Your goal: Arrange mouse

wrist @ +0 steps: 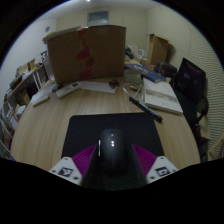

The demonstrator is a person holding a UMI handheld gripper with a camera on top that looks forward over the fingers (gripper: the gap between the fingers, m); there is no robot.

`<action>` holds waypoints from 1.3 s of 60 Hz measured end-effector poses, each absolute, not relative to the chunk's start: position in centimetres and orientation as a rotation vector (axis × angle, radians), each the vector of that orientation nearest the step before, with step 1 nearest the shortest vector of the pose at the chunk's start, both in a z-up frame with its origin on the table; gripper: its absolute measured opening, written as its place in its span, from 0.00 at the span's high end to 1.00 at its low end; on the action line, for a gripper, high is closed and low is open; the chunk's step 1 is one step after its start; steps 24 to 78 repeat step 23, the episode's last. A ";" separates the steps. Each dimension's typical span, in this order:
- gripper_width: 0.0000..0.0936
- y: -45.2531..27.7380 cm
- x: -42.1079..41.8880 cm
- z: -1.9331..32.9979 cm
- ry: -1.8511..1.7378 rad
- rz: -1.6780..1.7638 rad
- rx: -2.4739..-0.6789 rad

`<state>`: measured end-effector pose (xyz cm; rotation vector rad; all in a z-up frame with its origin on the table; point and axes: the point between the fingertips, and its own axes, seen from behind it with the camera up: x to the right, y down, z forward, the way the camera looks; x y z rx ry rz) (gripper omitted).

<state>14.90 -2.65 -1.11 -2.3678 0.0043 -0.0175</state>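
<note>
A black computer mouse [111, 146] sits between my gripper's [112, 160] two fingers, and both magenta pads [84, 157] press against its sides. The gripper is shut on the mouse. The mouse is over the near edge of a black mouse mat [110, 124] that lies on the wooden table [45, 120]. I cannot tell whether the mouse rests on the mat or is held just above it. The mouse's rear end is hidden low between the fingers.
A large cardboard box [85, 50] stands at the table's far side, with a white keyboard [97, 87] in front of it. An open book [160, 96] and a black pen [143, 106] lie to the right. A black chair [191, 82] stands beyond them. Cluttered shelves [18, 95] are at the left.
</note>
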 end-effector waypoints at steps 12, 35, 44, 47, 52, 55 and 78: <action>0.13 -5.4 14.0 3.8 0.080 -0.056 -2.328; 0.14 -11.6 11.7 9.9 0.178 -0.103 -2.268; 0.14 -11.6 11.7 9.9 0.178 -0.103 -2.268; 0.14 -11.6 11.7 9.9 0.178 -0.103 -2.268; 0.14 -11.6 11.7 9.9 0.178 -0.103 -2.268; 0.14 -11.6 11.7 9.9 0.178 -0.103 -2.268; 0.14 -11.6 11.7 9.9 0.178 -0.103 -2.268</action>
